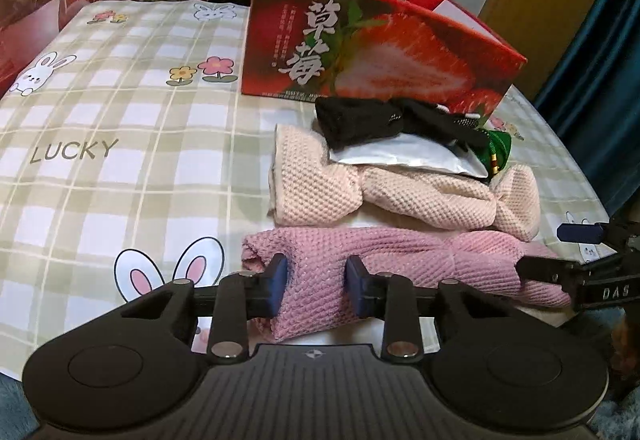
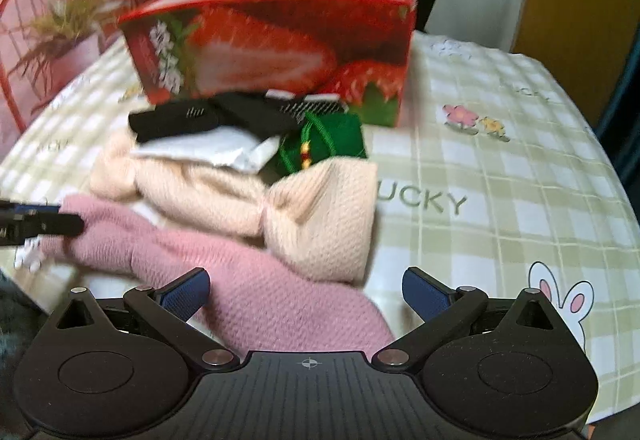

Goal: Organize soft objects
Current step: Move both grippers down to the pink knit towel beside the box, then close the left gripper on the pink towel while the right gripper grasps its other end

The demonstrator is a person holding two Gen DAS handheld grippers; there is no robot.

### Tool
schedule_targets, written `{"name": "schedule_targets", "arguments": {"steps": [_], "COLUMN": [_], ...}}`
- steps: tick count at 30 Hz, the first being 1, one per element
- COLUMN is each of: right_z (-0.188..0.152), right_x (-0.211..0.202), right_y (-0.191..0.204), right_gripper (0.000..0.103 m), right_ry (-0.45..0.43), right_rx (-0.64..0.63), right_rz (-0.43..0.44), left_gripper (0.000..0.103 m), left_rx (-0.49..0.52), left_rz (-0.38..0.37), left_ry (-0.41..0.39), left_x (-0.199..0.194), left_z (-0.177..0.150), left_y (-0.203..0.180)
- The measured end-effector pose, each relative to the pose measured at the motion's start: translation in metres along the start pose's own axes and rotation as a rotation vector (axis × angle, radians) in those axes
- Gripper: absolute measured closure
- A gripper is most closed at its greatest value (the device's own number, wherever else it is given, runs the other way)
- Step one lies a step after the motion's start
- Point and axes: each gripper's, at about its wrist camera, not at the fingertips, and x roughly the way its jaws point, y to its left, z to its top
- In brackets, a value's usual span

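Note:
A pink knitted cloth [image 1: 400, 260] lies at the near edge of the table, also in the right wrist view [image 2: 256, 280]. My left gripper [image 1: 318, 282] is shut on its left end. My right gripper [image 2: 306, 294] is open, its fingers either side of the cloth's right end; it also shows in the left wrist view [image 1: 568, 260]. Behind lies a cream knitted cloth [image 1: 400, 187] [image 2: 304, 215]. On that rest a silver pouch [image 1: 400, 157], a black sock pair [image 1: 384, 119] [image 2: 208, 117] and a green pouch [image 1: 498, 145] [image 2: 328, 143].
A red strawberry box [image 1: 380, 51] [image 2: 280, 47], open at the top, stands behind the pile. The table has a checked cloth [image 1: 120, 143] with rabbits and the word LUCKY. An exercise bike and a curtain are behind.

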Motion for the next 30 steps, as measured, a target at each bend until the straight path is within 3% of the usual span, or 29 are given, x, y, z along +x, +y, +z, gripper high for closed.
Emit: {"name": "schedule_targets", "arguments": {"steps": [6, 19, 21, 24, 27, 30], "right_z": [-0.008, 0.011, 0.011, 0.008, 0.006, 0.004], "right_x": [0.015, 0.034, 0.034, 0.028, 0.023, 0.02], "right_y": [0.0, -0.002, -0.001, 0.0, 0.001, 0.0], "right_gripper": [0.005, 0.004, 0.01, 0.028, 0.038, 0.042], "right_ry": [0.089, 0.015, 0.011, 0.012, 0.018, 0.029], "right_rx": [-0.003, -0.025, -0.026, -0.028, -0.022, 0.0], "right_rz": [-0.01, -0.018, -0.006, 0.025, 0.042, 0.067], "left_gripper": [0.069, 0.067, 0.066, 0.055, 0.045, 0.036], "left_rx": [0.015, -0.012, -0.007, -0.01, -0.023, -0.016], "left_rz": [0.015, 0.052, 0.057, 0.059, 0.043, 0.025], "left_ry": [0.004, -0.016, -0.013, -0.005, -0.003, 0.005], "left_x": [0.003, 0.007, 0.006, 0.005, 0.004, 0.005], "left_z": [0.001, 0.003, 0.003, 0.003, 0.002, 0.001], "left_y": [-0.003, 0.002, -0.001, -0.001, 0.001, 0.0]}}
